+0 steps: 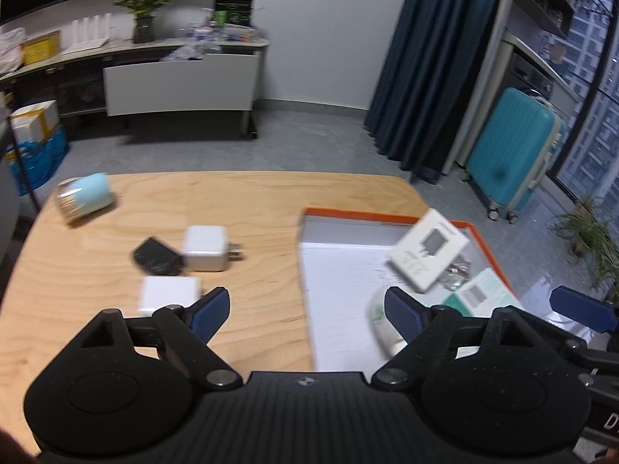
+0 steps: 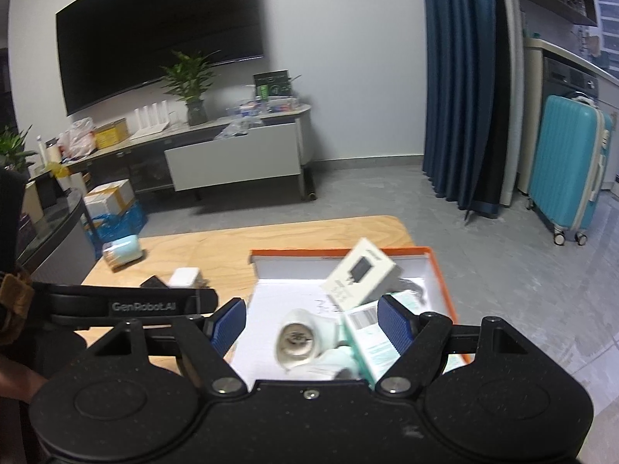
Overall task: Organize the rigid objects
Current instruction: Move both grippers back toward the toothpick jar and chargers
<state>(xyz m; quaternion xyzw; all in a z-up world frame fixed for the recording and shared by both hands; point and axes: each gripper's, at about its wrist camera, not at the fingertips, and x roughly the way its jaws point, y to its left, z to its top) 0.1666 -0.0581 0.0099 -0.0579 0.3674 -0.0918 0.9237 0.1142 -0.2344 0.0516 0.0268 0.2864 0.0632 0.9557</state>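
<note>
An orange-rimmed box (image 1: 309, 232) with a white inside sits on the right half of the wooden table (image 1: 251, 201). In it lie a tilted white product carton (image 1: 427, 255), a green-and-white carton (image 1: 483, 294) and a white round item (image 2: 301, 340). Left of the box are a white plug charger (image 1: 205, 247), a black item (image 1: 154, 257), a white block (image 1: 170, 294) and a pale blue cup (image 1: 83, 201) on its side. My left gripper (image 1: 307, 311) hangs open over the box's left wall, holding nothing. My right gripper (image 2: 311, 323) is open above the box's contents, its pads touching nothing.
The table's near-left area is bare wood. Beyond the table are grey floor, a low cabinet with a potted plant (image 2: 191, 89), a blue curtain (image 2: 456, 77) and a teal suitcase (image 1: 514, 147). The left gripper's body (image 2: 143, 305) shows at the left of the right wrist view.
</note>
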